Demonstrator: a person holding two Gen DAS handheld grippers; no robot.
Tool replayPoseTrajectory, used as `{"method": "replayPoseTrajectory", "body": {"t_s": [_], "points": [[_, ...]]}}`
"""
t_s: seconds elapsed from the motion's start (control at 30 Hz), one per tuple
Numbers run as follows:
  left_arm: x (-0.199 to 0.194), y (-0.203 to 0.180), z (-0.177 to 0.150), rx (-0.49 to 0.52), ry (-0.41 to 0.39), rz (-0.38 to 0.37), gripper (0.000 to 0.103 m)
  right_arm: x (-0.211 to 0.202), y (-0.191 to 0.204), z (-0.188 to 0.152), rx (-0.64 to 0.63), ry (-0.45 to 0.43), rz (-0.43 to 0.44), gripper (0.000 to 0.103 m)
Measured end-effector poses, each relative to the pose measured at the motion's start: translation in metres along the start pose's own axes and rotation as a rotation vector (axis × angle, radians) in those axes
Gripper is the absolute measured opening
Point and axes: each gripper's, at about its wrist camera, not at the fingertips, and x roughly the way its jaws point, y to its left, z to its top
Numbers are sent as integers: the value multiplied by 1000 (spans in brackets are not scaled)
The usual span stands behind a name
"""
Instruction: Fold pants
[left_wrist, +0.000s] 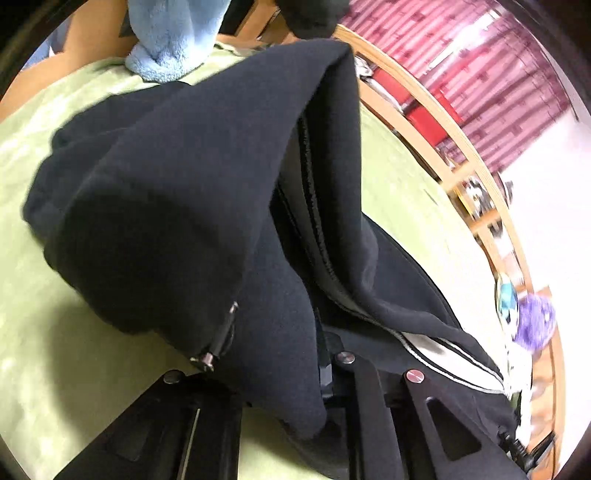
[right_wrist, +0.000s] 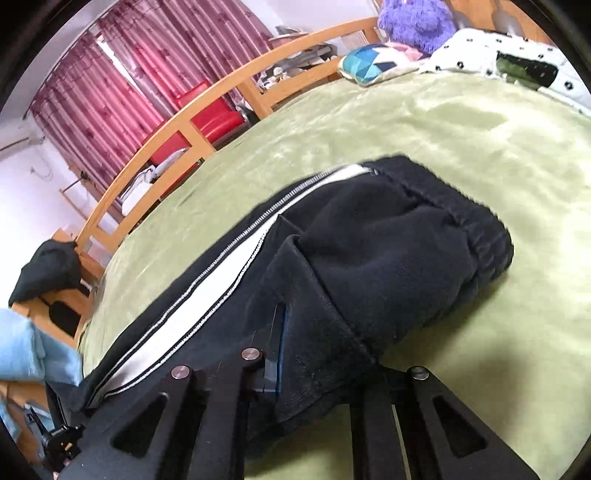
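Black pants (right_wrist: 388, 251), white-striped along the side, are pinched in the closed jaws of the left gripper (left_wrist: 295, 354) and right gripper (right_wrist: 314, 350), bunched and partly lifted over the green bed (right_wrist: 424, 122).

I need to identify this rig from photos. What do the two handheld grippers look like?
Both the left gripper and right gripper are matte black, built from flat linkage bars with triangular cutouts and round silver pivot screws. The right one shows a blue strip along one finger. No hands or sleeves show.
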Motion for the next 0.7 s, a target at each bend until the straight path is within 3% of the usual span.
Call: {"method": "replayPoseTrajectory", "body": {"t_s": [0.37,0.47,0.53,0.63,0.7], "points": [[-122,14,-155,75,91,-109,13,-173,-118,-65,-49,-2,-82,11],[-138,13,-187,117,115,-95,14,-194,-148,-78,-15,14,-102,13],[-140,22,-196,143,148,-68,16,-192,-160,-87,2,67,-108,20],[-131,35,-186,154,228,-53,36,-182,-158,-97,-12,148,-135,31],[-151,43,-190,193,208,-60,53,-190,-147,-108,-80,143,-172,41]]}}
